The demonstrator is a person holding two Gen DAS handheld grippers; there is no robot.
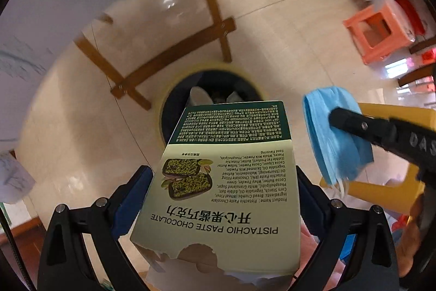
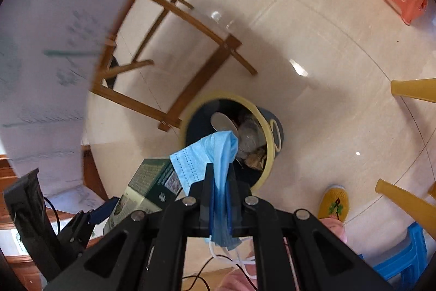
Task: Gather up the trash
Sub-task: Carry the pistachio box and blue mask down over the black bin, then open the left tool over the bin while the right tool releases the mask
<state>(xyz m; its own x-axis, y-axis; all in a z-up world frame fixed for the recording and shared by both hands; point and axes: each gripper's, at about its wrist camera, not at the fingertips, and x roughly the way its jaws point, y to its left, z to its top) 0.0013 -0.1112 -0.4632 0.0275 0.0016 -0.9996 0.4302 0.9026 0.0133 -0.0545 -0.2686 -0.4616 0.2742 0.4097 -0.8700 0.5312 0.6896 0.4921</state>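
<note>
My left hand-held gripper (image 1: pixel 218 198) clamped on chocolate box (image 1: pixel 226 182), right hand-held gripper (image 2: pixel 220 182) pinching blue face mask (image 2: pixel 209 154), both above open trash bin (image 2: pixel 268 143) on floor.

The box (image 1: pixel 226 182) I hold is printed cardboard with a soft sheen, its end torn ragged. My mask (image 2: pixel 215 154) is thin pleated cloth, matt. The floor (image 1: pixel 286 51) below is glossy, smooth tile. The table legs (image 2: pixel 190 89) are varnished wood, and the stool (image 1: pixel 381 32) looks like smooth plastic.
</note>
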